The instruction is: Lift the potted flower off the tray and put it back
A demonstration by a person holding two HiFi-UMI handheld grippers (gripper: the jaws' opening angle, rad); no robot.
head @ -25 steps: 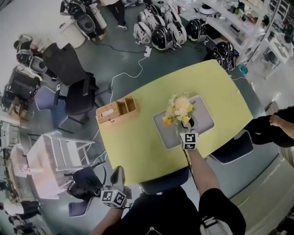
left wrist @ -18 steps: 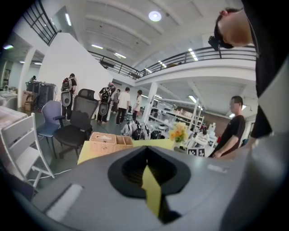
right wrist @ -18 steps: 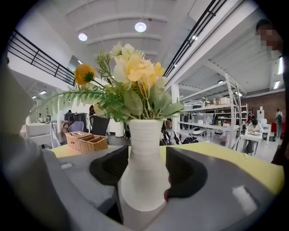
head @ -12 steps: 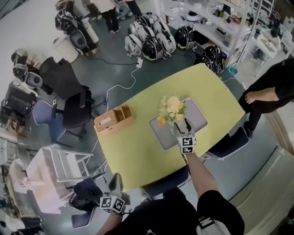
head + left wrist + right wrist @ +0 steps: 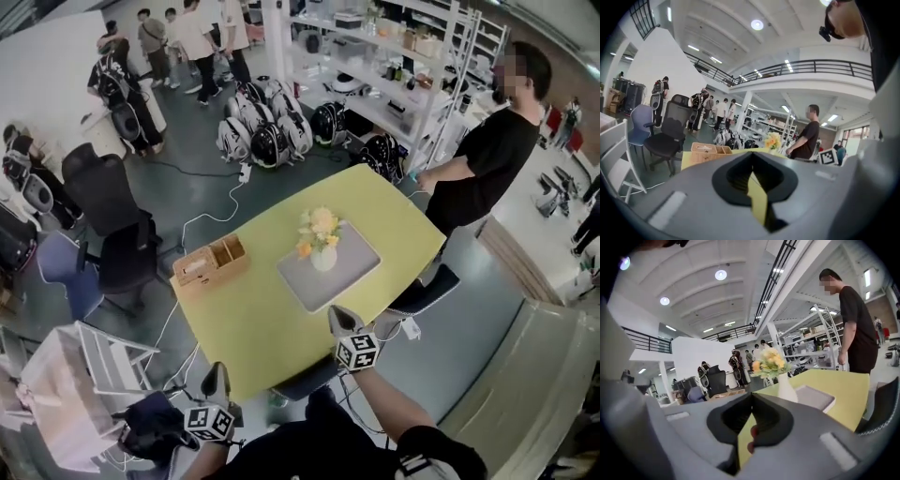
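— Where's the potted flower [image 5: 322, 246]?
— It's upright on the grey tray [image 5: 354, 274], on the yellow desk [image 5: 253, 323], at the centre of the head view.
— And the right gripper [image 5: 337, 317]?
— Just below the tray, at the desk's near edge, clear of the pot. Its fingers have just been closing and now meet, with nothing between them.
— The left gripper [image 5: 216, 373]?
— Lower left, by the desk's edge. Its fingers are together too, and empty.
— Anything else?
— A wooden box [image 5: 210, 262] sits left of the tray, and a person [image 5: 480, 159] stands at the upper right.

Left gripper [image 5: 752, 155] closed, facing the yellow table [image 5: 686, 160].
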